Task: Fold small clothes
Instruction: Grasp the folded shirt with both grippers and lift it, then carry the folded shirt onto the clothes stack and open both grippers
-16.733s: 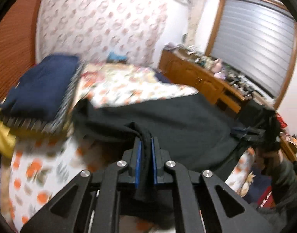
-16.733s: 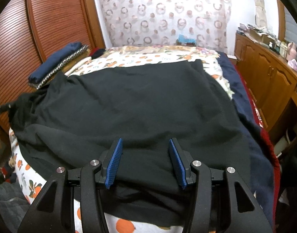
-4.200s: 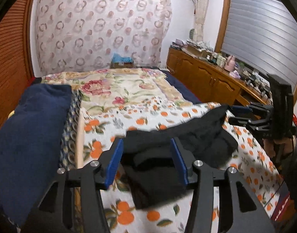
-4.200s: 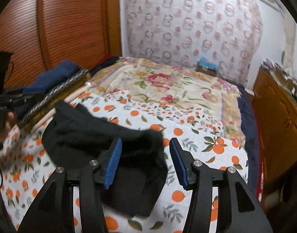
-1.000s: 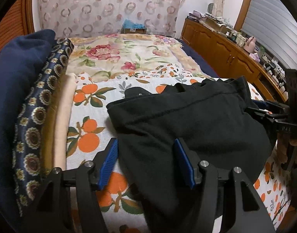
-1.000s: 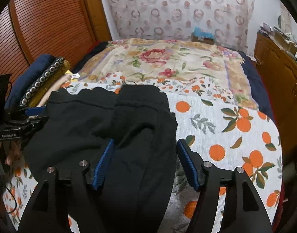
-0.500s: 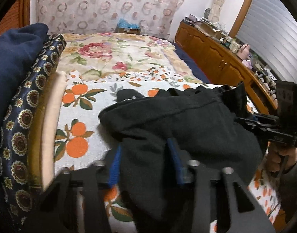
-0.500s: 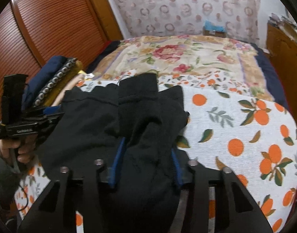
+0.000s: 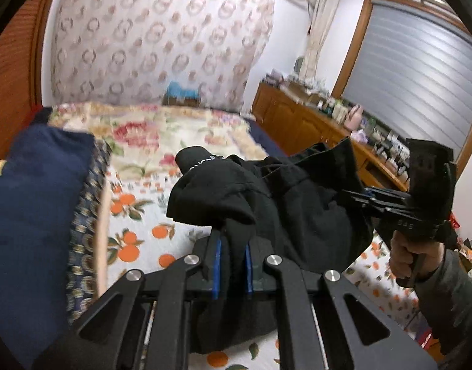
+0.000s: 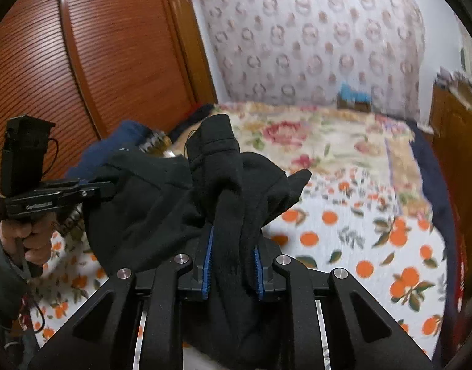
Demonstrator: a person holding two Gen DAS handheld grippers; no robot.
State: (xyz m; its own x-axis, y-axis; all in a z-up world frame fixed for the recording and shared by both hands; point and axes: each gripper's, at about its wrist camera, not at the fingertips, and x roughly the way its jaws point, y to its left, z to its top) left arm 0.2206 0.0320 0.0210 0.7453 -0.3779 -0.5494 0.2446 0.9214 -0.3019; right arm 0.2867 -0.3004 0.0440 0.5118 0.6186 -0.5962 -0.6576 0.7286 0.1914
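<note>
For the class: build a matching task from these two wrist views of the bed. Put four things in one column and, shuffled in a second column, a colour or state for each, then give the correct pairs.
Column one:
1. black garment
2. bedsheet
3. folded pile
4. wardrobe door

Column two:
A. reddish-brown, ribbed
B. white with orange fruit print
C. navy blue on top, at the bed's edge
D. bunched, pinched by the left gripper and the right gripper, whose jaws have just been closing on it

Pairs: 1-D, 2-B, 3-C, 4-A
</note>
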